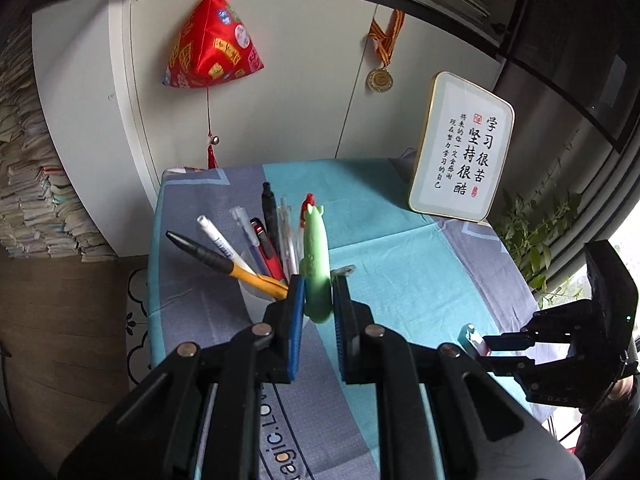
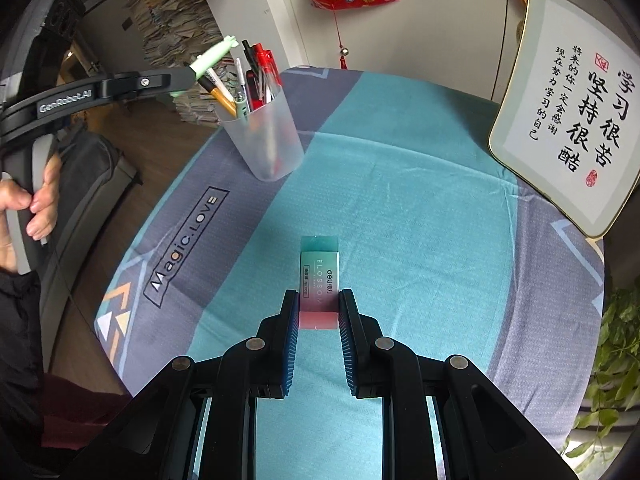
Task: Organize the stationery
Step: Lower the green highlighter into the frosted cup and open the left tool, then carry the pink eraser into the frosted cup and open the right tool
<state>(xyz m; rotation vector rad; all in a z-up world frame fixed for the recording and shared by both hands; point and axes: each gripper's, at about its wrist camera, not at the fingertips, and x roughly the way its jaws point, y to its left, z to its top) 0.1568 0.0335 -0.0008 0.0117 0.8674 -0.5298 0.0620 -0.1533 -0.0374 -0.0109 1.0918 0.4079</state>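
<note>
A bench [image 2: 420, 184] draped in a teal and grey cloth printed "Magic.LOVE" stands against a pale wall, where a red fabric pendant [image 1: 212, 44] and a medal [image 1: 380, 79] hang. At the left rear of the bench, a frosted translucent pen cup [image 2: 267, 136] stands upright and holds several pens [image 1: 224, 256], among them black, white, red and yellow-barrelled ones. Just above the cup, the left gripper [image 1: 319, 294], held in a person's hand [image 2: 38, 200], is clamped on a pale green novelty pen [image 1: 316, 256], which points away from the camera over the cup's rim. Toward the centre front, the right gripper [image 2: 319, 306] is clamped on the pink end of an eraser [image 2: 319, 272] in a teal-to-pink sleeve marked "deli"; in the left wrist view the eraser appears raised off the cloth. At the right rear, a framed calligraphy plaque [image 2: 568, 112] leans upright. Beyond the bench's right edge, green foliage [image 2: 616, 360] is visible.
</note>
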